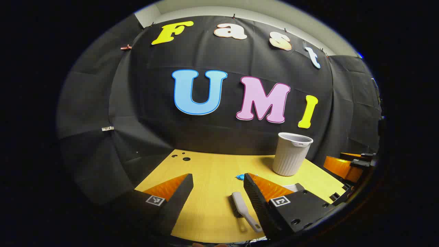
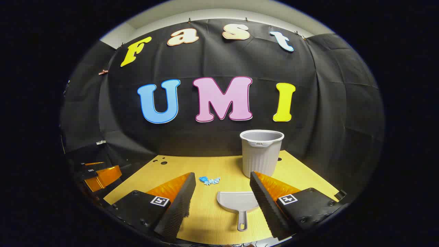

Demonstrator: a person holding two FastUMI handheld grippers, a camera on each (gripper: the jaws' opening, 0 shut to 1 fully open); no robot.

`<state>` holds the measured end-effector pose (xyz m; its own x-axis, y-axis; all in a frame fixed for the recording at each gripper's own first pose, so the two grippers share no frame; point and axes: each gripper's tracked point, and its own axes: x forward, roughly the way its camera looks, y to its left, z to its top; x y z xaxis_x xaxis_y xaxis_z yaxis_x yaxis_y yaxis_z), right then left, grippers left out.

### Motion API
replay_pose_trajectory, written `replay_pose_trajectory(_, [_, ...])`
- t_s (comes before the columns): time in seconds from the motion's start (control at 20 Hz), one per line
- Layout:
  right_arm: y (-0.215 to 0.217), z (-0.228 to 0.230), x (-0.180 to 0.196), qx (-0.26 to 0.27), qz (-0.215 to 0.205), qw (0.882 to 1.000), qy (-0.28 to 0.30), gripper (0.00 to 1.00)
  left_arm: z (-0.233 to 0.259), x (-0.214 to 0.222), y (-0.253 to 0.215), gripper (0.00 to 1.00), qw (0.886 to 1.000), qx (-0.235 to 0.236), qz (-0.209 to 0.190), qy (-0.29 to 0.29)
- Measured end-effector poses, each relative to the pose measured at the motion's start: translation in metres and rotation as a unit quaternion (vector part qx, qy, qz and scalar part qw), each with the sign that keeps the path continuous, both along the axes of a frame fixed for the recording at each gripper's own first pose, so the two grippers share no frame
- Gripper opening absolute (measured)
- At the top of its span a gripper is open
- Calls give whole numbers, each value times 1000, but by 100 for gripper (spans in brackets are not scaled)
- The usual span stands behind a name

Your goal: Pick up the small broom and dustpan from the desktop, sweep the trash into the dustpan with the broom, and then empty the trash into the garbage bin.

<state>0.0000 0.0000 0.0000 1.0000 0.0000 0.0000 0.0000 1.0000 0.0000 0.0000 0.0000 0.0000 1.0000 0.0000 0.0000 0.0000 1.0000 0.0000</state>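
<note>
Nothing picked up yet, task at the very start by the look of it. Left gripper [image 1: 218, 181] is released, fingers spread wide, nothing between them, hovering above the yellow wood-grain worktop [image 1: 212, 168]. The small grey plastic hand broom [image 1: 241, 210] lies flat on the worktop just below and inside the left gripper's right finger, handle toward the camera, partly hidden by that finger. Right gripper [image 2: 223, 181] is likewise released and empty, jaws wide apart. The flat grey plastic dustpan [image 2: 238, 203] lies on the worktop right between and beneath the right gripper's fingers, handle pointing back at the camera, pan mouth facing forward. Ahead of the right gripper, a little toward its left finger, sits the small pile of blue shredded trash [image 2: 209, 180] (looks like paper scraps, too small to be sure), apart from the dustpan. The pale grey ribbed plastic garbage bin [image 2: 261, 152] stands upright further ahead, beyond the right finger tip, looks empty from here.

Done: none of the steps. Left: grasp broom, grasp dustpan, sweep trash in, tip into bin. Each gripper seems lined up over its own tool, so grasping is the likely step in hand.
</note>
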Motion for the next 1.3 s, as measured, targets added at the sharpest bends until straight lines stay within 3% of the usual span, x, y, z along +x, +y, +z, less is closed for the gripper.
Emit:
replay_pose_trajectory(0.3, [-4,-20,19,-4,2,999,46,99,-14,10,-6,96,999,28,5,27])
replay_pose_trajectory(0.65, [-27,-39,56,-17,9,995,98,99,-45,33,-44,96,995,-11,5,97])
replay_pose_trajectory(0.95, [-48,-68,83,-17,24,988,150,99,-94,57,-72,96,981,-26,16,190])
replay_pose_trajectory(1.1, [-53,-84,95,-6,37,983,178,99,-129,65,-84,96,967,-12,21,252])
replay_pose_trajectory(1.25, [-54,-104,105,-25,62,978,197,99,-172,64,-92,92,941,-13,21,338])
replay_pose_trajectory(1.3, [-53,-109,110,-30,72,976,205,99,-186,66,-91,96,931,-15,25,364])
